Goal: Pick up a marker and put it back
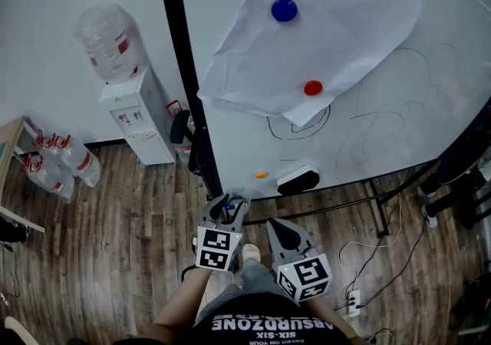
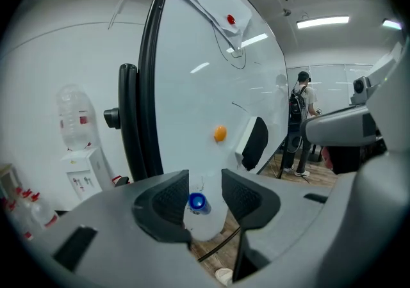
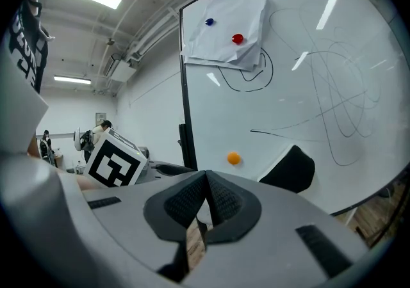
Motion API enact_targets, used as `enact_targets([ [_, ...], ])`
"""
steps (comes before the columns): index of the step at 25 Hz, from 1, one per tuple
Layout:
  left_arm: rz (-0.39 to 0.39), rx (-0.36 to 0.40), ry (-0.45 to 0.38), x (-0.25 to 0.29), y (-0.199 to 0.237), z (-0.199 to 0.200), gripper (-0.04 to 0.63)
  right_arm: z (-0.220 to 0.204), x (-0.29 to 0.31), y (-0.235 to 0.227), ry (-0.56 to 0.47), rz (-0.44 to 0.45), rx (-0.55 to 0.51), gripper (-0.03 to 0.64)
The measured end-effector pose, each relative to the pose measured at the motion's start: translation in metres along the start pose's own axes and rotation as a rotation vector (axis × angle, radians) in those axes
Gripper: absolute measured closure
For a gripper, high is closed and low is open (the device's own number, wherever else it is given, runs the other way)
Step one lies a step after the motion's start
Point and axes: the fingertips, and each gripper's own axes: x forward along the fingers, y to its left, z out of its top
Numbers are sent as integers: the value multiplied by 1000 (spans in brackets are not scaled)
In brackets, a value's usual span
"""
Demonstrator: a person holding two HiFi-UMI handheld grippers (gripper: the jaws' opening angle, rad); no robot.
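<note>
A marker with a blue cap (image 2: 197,202) stands cap-up in a pale holder (image 2: 206,224) at the whiteboard's lower left corner. My left gripper (image 2: 205,178) is open around it: the cap sits close to the left-hand jaw, with a clear gap to the other. In the head view the left gripper (image 1: 228,210) reaches to the board's bottom edge, with the blue cap (image 1: 228,206) between its fingers. My right gripper (image 1: 280,229) hangs just to the right, lower down. In its own view the right gripper (image 3: 206,182) is shut with nothing in it.
The whiteboard (image 1: 368,129) carries scribbles, a paper sheet (image 1: 322,29) pinned by a blue and a red magnet, an orange magnet (image 1: 261,175) and an eraser (image 1: 298,179). A water dispenser (image 1: 138,113) and bottles (image 1: 57,159) stand left. Cables and a power strip (image 1: 353,301) lie at the right.
</note>
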Motion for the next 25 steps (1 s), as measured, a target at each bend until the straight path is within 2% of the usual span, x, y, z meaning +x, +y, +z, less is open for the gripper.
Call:
enact_targets([
  [12, 38, -23, -87, -31, 8, 26, 436, -3, -5, 22, 1, 35, -2, 620],
  [21, 39, -71, -156, -66, -2, 33, 436, -9, -10, 38, 10, 62, -6, 620],
  [25, 43, -91, -167, -78, -8, 30, 466, -9, -12, 45, 4, 75, -10, 620],
])
